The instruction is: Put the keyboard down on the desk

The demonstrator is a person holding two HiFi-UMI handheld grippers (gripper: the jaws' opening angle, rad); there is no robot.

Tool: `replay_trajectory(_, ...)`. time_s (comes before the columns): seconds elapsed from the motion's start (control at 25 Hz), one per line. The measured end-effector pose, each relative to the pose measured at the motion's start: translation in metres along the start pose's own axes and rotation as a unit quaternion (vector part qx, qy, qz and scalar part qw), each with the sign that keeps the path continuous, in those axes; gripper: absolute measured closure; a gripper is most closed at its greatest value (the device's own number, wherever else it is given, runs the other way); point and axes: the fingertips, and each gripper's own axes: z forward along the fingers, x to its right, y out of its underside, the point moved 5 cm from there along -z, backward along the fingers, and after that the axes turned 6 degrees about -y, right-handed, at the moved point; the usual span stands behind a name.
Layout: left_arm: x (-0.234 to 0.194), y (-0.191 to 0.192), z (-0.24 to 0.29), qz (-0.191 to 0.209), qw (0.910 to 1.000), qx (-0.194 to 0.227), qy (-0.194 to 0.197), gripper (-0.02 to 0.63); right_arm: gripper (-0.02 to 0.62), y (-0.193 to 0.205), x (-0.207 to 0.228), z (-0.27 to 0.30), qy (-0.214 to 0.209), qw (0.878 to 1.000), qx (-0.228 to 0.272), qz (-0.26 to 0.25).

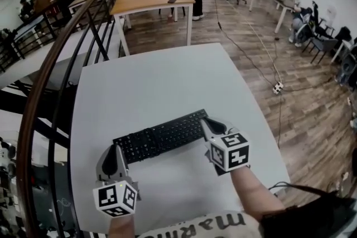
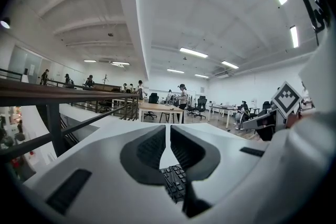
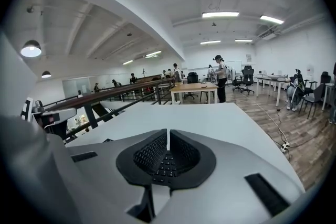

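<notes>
A black keyboard (image 1: 162, 136) lies flat on the white desk (image 1: 150, 81), slanting up to the right. My left gripper (image 1: 116, 149) sits at its left end and my right gripper (image 1: 205, 123) at its right end. In the left gripper view the jaws of the left gripper (image 2: 167, 132) stand together with only a thin slit, and keyboard keys (image 2: 174, 185) show low down behind them. In the right gripper view the right gripper (image 3: 168, 137) looks the same, shut, with keys (image 3: 166, 165) below the tips. I see nothing pinched between either pair of tips.
A dark stair railing (image 1: 47, 97) runs along the desk's left side. Beyond the far edge stands a wooden table (image 1: 153, 0), with people and office chairs behind it. A cable and power strip (image 1: 277, 87) lie on the wooden floor at the right.
</notes>
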Motion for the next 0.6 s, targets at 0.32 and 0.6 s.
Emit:
replay_trajectory(0.32, 0.003, -0.01, -0.024, 0.006, 0.9998, 0.021, -0.002, 0.577, 0.551, 0.002, -0.012, -0.022, 0.001, 1.0, 0.007, -0.007)
replay_trajectory(0.6, 0.005, -0.018, -0.048, 0.008, 0.9997, 0.023, 0.001, 0.577, 0.551, -0.002, -0.026, -0.042, 0.002, 1.0, 0.012, -0.011)
